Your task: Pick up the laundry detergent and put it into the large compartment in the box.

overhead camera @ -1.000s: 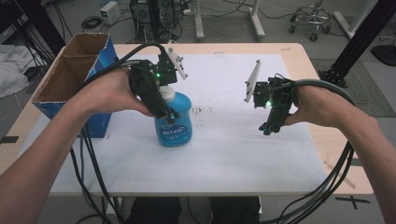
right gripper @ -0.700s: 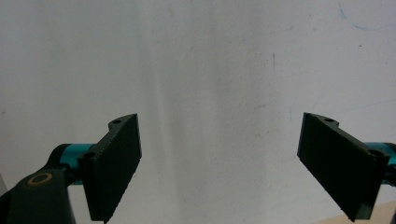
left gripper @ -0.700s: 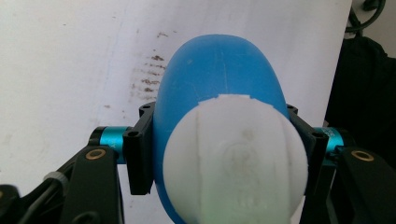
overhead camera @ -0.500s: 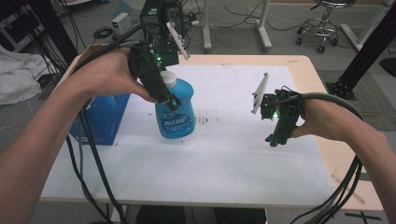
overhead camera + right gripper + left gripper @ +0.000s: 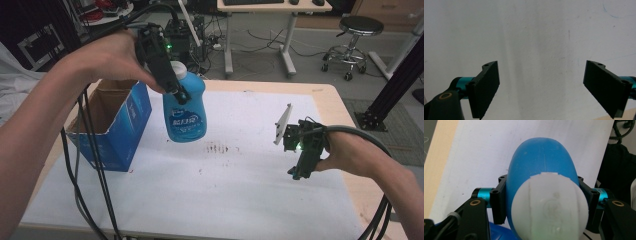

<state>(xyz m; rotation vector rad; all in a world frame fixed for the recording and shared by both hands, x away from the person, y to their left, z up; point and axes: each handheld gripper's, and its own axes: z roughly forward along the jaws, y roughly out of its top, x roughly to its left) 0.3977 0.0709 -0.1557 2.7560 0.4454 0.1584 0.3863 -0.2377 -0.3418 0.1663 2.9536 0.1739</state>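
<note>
Leftmost stood an open blue cardboard box [image 5: 114,131] on the white table [image 5: 225,200]. Just right of it, the left gripper [image 5: 179,93] held a blue bottle [image 5: 185,112] aloft by its neck, jaws clamped under the white cap [image 5: 549,206], clear of the tabletop. Farther right, the right gripper [image 5: 298,173] hovered low over the table, jaws wide apart and empty.

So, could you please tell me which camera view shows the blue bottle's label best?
The high view: the blue bottle hangs in the left gripper above the table, its printed label facing the camera. The left gripper view looks down on its white cap and shoulders between the jaws, label hidden. The right gripper view shows the white table cover.
</note>
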